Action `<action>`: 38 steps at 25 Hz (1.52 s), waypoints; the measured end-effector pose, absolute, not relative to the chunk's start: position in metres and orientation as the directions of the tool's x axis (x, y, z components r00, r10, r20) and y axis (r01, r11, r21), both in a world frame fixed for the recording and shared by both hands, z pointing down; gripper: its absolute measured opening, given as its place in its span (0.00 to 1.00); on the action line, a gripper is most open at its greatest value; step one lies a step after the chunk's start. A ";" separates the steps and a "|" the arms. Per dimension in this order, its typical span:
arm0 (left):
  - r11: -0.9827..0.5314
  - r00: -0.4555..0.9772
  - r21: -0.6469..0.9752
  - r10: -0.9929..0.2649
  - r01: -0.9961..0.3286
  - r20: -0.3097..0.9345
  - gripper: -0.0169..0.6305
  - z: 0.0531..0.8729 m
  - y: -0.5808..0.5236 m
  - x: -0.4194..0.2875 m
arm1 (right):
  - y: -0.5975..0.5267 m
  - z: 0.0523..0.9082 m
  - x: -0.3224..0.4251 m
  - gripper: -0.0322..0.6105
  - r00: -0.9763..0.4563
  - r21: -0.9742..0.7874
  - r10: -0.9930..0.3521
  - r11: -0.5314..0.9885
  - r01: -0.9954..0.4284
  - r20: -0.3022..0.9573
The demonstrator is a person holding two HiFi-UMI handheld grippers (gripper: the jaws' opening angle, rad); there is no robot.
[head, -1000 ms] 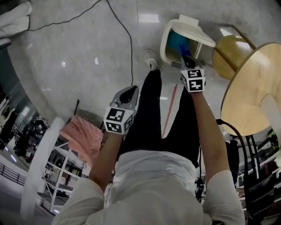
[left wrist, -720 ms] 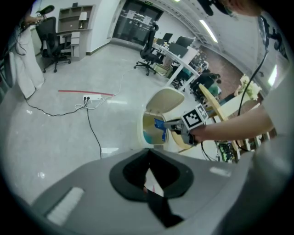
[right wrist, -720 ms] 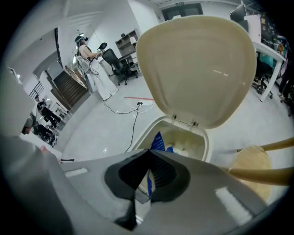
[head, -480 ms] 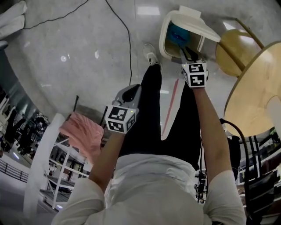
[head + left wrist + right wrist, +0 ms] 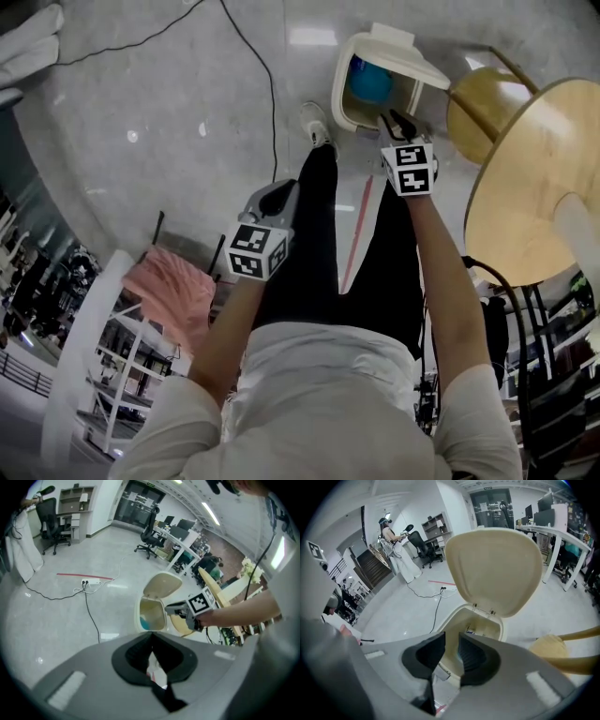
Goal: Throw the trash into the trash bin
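The cream trash bin [image 5: 349,64] stands on the floor ahead with its lid [image 5: 401,56] up. A blue piece of trash [image 5: 370,84] lies inside it. My right gripper [image 5: 394,120] hangs over the bin's near rim. Its jaws are opening and nothing is between them, with the bin's mouth [image 5: 480,623] seen through the gap of the right gripper [image 5: 452,644]. My left gripper [image 5: 277,197] is lower and to the left, away from the bin. In its own view the left gripper [image 5: 152,634] is shut on a crumpled white and red wrapper [image 5: 157,673].
A round wooden table [image 5: 534,178] and a wooden stool [image 5: 483,103] stand right of the bin. A black cable [image 5: 267,75] and a red tape line [image 5: 359,234] cross the grey floor. The person's legs and a shoe [image 5: 315,127] lie between the grippers. A pink cloth [image 5: 173,291] is at left.
The right gripper held the blue trash over the bin; its jaws have parted and the blue trash now lies inside. The left gripper drifted slightly with its wrapper.
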State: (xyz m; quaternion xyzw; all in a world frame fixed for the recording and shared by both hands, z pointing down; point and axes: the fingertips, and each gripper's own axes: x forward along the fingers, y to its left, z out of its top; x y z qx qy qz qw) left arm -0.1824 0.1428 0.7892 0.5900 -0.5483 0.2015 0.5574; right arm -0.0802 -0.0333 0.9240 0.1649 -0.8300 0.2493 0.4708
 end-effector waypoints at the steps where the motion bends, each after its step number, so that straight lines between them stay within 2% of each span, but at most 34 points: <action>1: 0.220 0.316 0.437 -0.429 -0.872 0.846 0.03 0.786 0.141 -0.182 | -0.035 0.919 -0.080 0.20 -0.505 -0.256 -0.042 0.825 -0.505 0.862; 11: 0.192 0.290 0.423 -0.482 -0.886 0.826 0.03 0.742 0.124 -0.173 | -0.033 0.859 -0.070 0.19 -0.531 -0.245 -0.051 0.848 -0.471 0.846; 19: 0.160 0.295 0.420 -0.496 -0.893 0.816 0.03 0.705 0.121 -0.157 | -0.032 0.812 -0.051 0.08 -0.544 -0.229 -0.073 0.854 -0.467 0.836; 29: 0.139 0.291 0.422 -0.533 -0.896 0.794 0.03 0.647 0.114 -0.163 | -0.038 0.739 -0.042 0.05 -0.582 -0.207 -0.122 0.860 -0.467 0.804; 38: 0.049 0.300 0.397 -0.571 -0.917 0.764 0.03 0.588 0.107 -0.181 | -0.034 0.652 -0.038 0.05 -0.623 -0.208 -0.197 0.831 -0.515 0.757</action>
